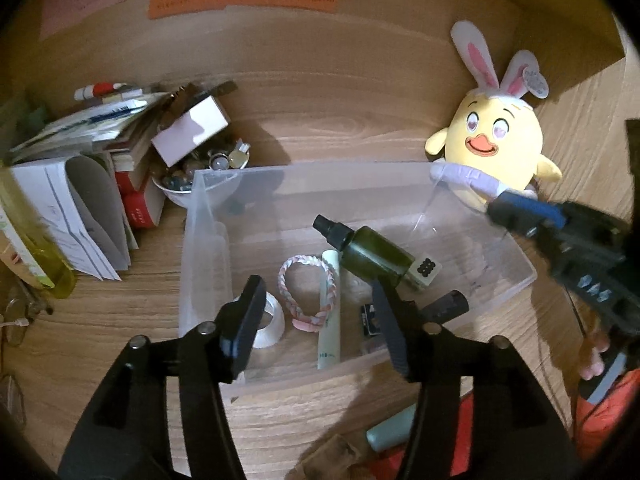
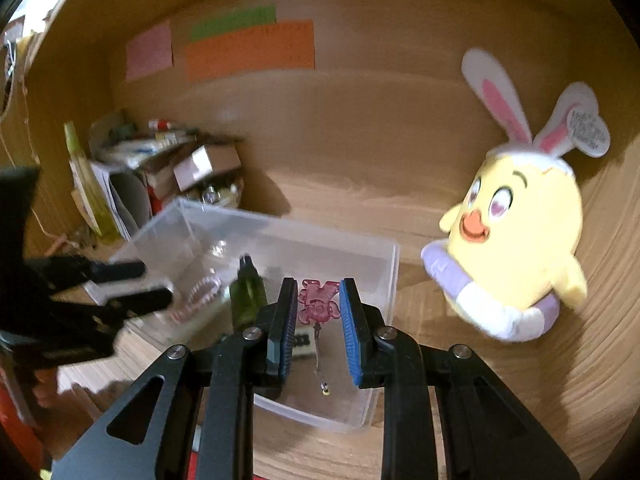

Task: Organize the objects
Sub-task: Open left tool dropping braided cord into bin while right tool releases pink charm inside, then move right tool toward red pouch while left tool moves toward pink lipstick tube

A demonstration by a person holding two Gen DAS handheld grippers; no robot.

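Wooden desk, clear bin, plush chick, paper stack

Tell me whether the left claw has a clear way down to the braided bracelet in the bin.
Probably yes. The left claw is open above the clear bin, and the braided bracelet lies uncovered on its floor, though the white tube touches it.

A clear rectangular plastic bin is set open on the wooden surface. Laid flat inside are a dark green spray bottle on its side, a pale green tube, a pink-and-white braided bracelet and a white tape roll. A translucent pink charm is seen above the bin.
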